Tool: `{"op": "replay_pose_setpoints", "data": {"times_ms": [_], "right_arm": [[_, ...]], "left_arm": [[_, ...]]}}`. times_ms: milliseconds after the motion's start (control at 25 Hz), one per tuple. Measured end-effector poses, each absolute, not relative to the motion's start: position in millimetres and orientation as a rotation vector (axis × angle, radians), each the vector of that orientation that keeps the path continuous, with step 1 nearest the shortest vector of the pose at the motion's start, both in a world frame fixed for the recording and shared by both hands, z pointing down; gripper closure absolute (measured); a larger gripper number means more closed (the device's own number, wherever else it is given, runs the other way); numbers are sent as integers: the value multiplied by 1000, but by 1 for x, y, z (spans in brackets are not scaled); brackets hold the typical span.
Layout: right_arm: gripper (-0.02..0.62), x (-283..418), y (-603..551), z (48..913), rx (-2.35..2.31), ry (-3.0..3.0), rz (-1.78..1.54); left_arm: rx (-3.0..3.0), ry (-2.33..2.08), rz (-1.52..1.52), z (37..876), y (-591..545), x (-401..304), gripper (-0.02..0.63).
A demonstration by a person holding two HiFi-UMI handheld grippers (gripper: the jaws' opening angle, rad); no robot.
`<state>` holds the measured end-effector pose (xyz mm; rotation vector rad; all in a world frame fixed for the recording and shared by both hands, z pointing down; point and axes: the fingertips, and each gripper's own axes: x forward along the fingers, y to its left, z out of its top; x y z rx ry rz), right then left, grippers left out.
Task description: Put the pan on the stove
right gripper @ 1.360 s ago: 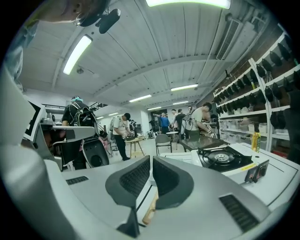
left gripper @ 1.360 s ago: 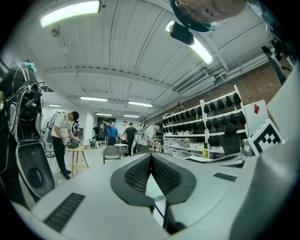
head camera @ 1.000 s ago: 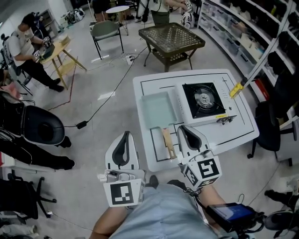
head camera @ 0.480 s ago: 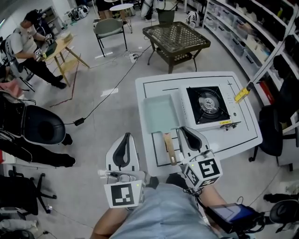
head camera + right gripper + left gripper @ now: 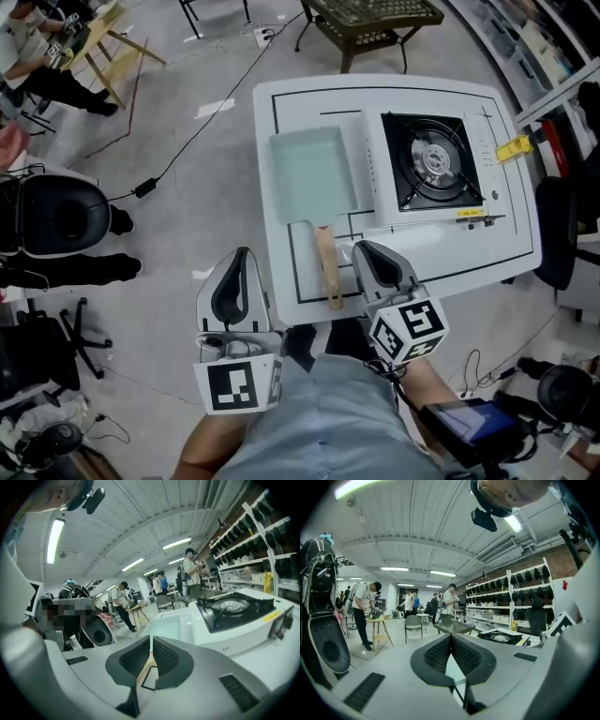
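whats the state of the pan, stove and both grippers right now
pan: empty, flat on the table left of the stove, not held
stove: burner bare, nothing on it
left gripper: jaws together, empty
right gripper: jaws together, empty, beside the pan's handle

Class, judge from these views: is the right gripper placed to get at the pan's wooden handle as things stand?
Probably yes. The right gripper sits just beside the wooden handle, nothing between them, though its shut jaws would need to open first.
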<state>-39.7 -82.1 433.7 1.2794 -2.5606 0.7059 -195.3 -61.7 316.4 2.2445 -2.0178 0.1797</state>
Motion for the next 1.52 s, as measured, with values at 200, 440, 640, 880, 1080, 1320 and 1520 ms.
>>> {"op": "replay_pose_setpoints", "data": {"times_ms": [200,440,640,880,1080,1320,1520], "right_arm": [[545,-30,-72,496,1184,-2486,881],[545,-23,-66,516,1049,-2469,1142],[462,-29,-65,501,740,-2506,1674],[367,-41,-64,506,523,-2431,1856],[365,-52,-71,515,469,-2386,1879],[362,-66,-72,527,428,-2299,1905],[360,-78,-74,531,381,-2242,1957]], "left_arm": [[2170,-1992,256,359,-71,-183,588],[2176,-1955,265,369,-77,-160,588],[2171,-1959,253,361,-90,-154,588],[2126,-1960,266,369,-103,-158,588],[2085,-1967,271,378,-111,-169,588],[2043,-1967,271,387,-116,-180,588],[2008,-1986,267,390,-120,-192,588]]}}
